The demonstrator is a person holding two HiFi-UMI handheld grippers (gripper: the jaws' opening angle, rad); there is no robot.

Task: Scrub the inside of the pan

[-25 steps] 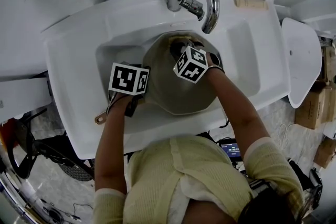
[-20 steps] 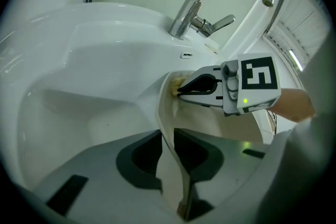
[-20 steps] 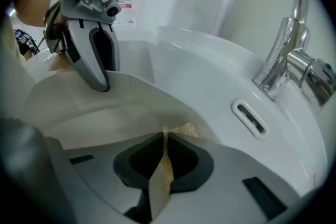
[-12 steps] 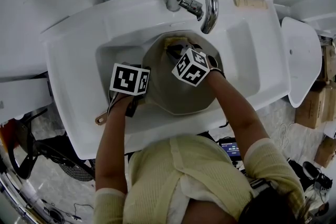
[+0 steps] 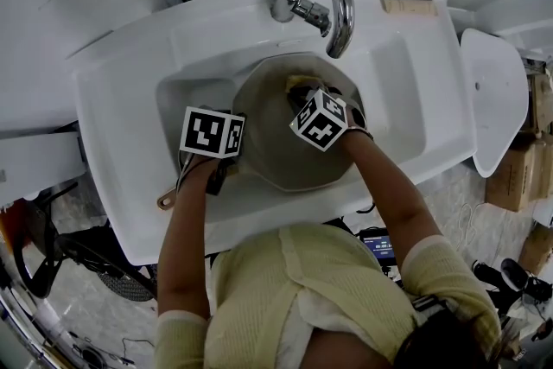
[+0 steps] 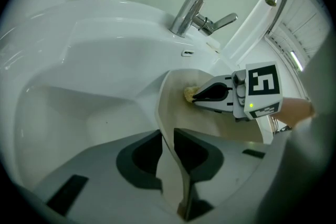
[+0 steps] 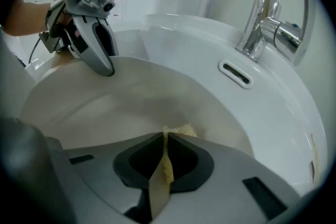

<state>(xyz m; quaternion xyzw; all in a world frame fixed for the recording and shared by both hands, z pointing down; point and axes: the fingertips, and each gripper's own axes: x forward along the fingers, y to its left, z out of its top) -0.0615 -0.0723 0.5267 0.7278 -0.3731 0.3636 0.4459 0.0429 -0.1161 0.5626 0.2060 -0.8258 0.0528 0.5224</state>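
White sink (image 5: 130,99): pan (image 5: 276,155) rim pinched by the left gripper (image 6: 169,136); sponge (image 7: 182,129), clamped in the right gripper (image 7: 164,137), is pressed against the pan's far wall.

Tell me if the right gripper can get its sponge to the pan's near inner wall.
Probably yes: the right gripper, shut on the sponge, is inside the open pan; the left gripper only clamps the left rim.

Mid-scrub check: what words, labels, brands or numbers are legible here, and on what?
No text reads clearly.
Left marker cube, right marker cube: black-and-white square patterns, no letters.
Small screen below the sink: lit figures, too small to read.
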